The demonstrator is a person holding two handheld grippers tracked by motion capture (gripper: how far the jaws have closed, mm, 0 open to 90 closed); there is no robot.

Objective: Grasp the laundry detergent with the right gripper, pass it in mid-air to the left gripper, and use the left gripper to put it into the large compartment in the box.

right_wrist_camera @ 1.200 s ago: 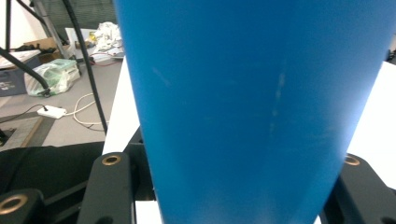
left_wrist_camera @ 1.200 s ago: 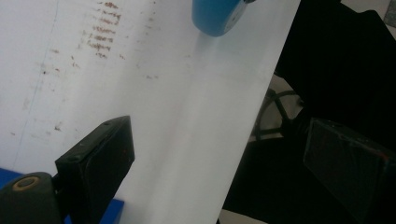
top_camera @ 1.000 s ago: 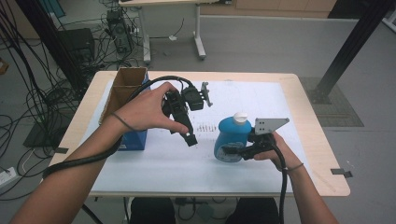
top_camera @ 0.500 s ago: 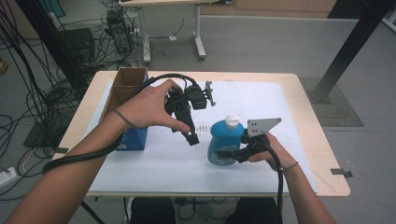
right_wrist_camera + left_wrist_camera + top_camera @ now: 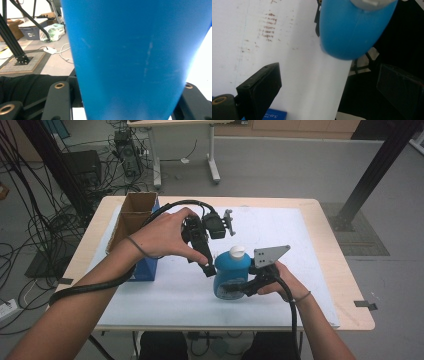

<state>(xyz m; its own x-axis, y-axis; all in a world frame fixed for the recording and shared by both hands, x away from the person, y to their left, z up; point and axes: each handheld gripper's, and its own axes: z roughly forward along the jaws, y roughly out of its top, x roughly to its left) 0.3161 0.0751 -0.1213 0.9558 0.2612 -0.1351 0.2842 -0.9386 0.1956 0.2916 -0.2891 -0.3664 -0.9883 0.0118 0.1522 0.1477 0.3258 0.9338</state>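
A blue bottle (image 5: 231,272) with a white cap (image 5: 237,252) stands upright on the white mat (image 5: 280,230), near the table's front. My right gripper (image 5: 234,292) is shut on the bottle's lower body from the right. In the right gripper view the blue bottle (image 5: 135,50) sits between the two black jaws of that gripper (image 5: 125,105). My left gripper (image 5: 207,269) points down just left of the bottle, held above the mat. In the left gripper view the gripper (image 5: 329,92) is open, and the bottle (image 5: 352,27) lies beyond its tips, not between them.
An open cardboard box (image 5: 132,220) with a blue side stands at the table's left edge. The wooden table (image 5: 335,270) rims the mat. Cables trail from both grippers; more cables and desk legs (image 5: 212,155) are on the floor behind.
My right gripper has slid the blue bottle a little to the left, closer to the left gripper's tips. The left gripper has hardly moved.
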